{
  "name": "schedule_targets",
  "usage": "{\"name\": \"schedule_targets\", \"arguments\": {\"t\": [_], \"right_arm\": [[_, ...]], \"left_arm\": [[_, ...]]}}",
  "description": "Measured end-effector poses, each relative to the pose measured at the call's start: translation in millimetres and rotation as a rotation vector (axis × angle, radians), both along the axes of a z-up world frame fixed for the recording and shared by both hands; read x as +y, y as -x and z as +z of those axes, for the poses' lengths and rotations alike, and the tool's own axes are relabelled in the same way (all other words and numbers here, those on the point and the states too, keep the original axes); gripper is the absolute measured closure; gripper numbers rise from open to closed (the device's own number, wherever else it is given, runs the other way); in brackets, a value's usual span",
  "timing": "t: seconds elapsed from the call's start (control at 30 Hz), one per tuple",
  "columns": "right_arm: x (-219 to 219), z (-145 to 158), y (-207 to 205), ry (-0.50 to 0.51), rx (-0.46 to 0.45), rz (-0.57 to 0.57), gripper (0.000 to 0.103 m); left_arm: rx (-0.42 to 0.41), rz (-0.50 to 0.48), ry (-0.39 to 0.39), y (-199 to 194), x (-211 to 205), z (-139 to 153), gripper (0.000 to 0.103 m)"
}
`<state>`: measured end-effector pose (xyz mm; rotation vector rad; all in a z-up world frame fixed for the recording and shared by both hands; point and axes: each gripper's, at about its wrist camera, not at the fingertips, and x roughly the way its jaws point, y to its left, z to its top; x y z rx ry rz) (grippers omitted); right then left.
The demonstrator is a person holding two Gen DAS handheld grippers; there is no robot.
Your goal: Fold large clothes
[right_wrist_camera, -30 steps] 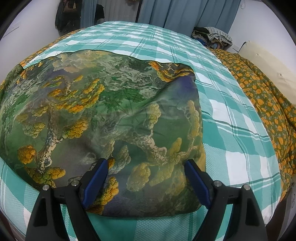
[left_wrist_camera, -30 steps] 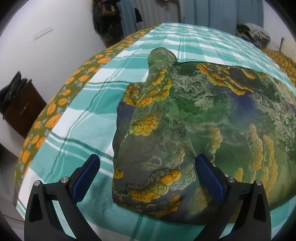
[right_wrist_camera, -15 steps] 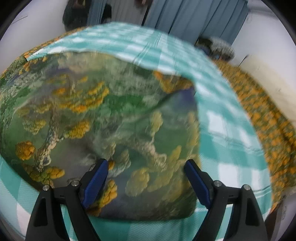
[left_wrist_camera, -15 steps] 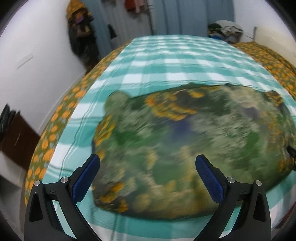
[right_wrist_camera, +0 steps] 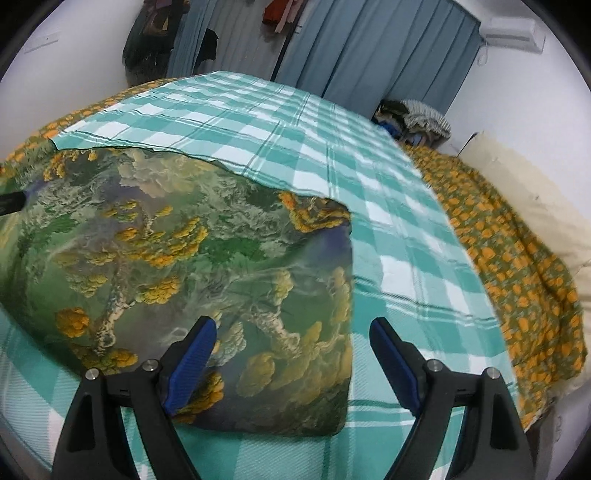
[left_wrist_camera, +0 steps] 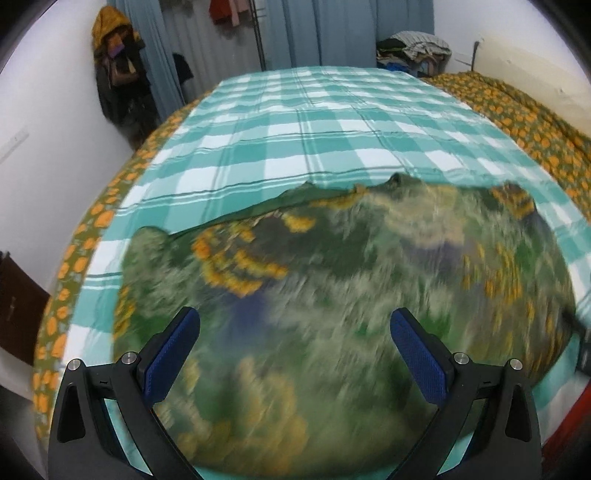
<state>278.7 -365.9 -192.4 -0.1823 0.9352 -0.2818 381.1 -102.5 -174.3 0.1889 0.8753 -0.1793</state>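
Left wrist view: the left gripper (left_wrist_camera: 295, 354) hangs above the bed with its blue-padded jaws spread wide and nothing pinched between them; below it the garment (left_wrist_camera: 332, 295), a green cloth printed with orange and yellow tree shapes, lies flat on the teal-and-white checked sheet (left_wrist_camera: 314, 122), filling the near part of the bed from close to the left edge almost to the right edge; the print is smeared by blur, so its folds are hard to read; the far half of the sheet is bare; an orange-flowered cover (left_wrist_camera: 517, 110) runs along the right edge of the bed and shows again down the left edge; at the far right corner sits a heap of clothes (left_wrist_camera: 413, 48); blue curtains (left_wrist_camera: 325, 33) hang behind the far edge.

Right wrist view: the right gripper (right_wrist_camera: 291, 354) is likewise parted, jaws well apart, gripping nothing; its left pad is over the garment (right_wrist_camera: 184, 251), its right pad over bare sheet (right_wrist_camera: 406, 258) just past the cloth's straight right edge; the garment's near right corner lies close to the near edge of the bed; the flowered cover (right_wrist_camera: 517, 266) drapes along the right edge, with a pale pillow (right_wrist_camera: 532, 192) beyond it.
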Motion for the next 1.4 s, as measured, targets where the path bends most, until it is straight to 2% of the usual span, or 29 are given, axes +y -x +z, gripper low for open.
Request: {"name": "schedule_targets", "arguments": {"t": [0.1, 0.23, 0.4, 0.47, 0.7, 0.87, 0.97, 1.03, 1.13, 1.2, 1.3, 1.4], "right_arm": [[-5, -9, 2, -0.108, 0.008, 0.013, 0.016], [-4, -21, 8, -0.151, 0.027, 0.025, 0.016], [-14, -27, 14, -0.203, 0.016, 0.009, 0.016], [-21, -29, 15, -0.234, 0.013, -0.007, 0.016], [-33, -34, 26, -0.29, -0.012, -0.035, 0.016], [-38, -34, 44, -0.34, -0.044, -0.067, 0.016], [-49, -34, 62, -0.362, -0.068, -0.097, 0.016], [-61, -36, 73, -0.389, -0.084, -0.128, 0.016], [-87, -43, 84, -0.494, -0.116, -0.204, 0.016], [-109, -51, 88, -0.615, -0.165, -0.28, 0.016], [-128, -63, 82, -0.78, -0.221, -0.332, 0.015], [-127, -78, 61, -0.838, -0.196, -0.329, 0.015]], "left_arm": [[0.035, 0.032, 0.032, -36, -12, -3, 0.0], [0.062, 0.059, 0.035, -78, -27, -11, 0.0], [0.172, 0.02, -0.039, -111, -45, -53, 0.0], [0.176, 0.015, -0.037, -101, -43, -65, 0.0], [0.118, -0.047, -0.001, -34, -33, -57, 0.001], [0.066, -0.106, -0.054, 24, -32, -59, 0.001], [0.07, -0.118, -0.035, 47, -23, -56, 0.001], [0.104, -0.14, -0.014, 60, -17, -53, 0.001], [0.128, -0.162, 0.026, 75, -8, -43, 0.0], [0.139, -0.167, 0.093, 81, -3, -33, 0.0], [0.127, -0.175, 0.15, 82, -5, -24, 0.0], [0.134, -0.215, 0.139, 78, -19, -28, 0.0]]}}
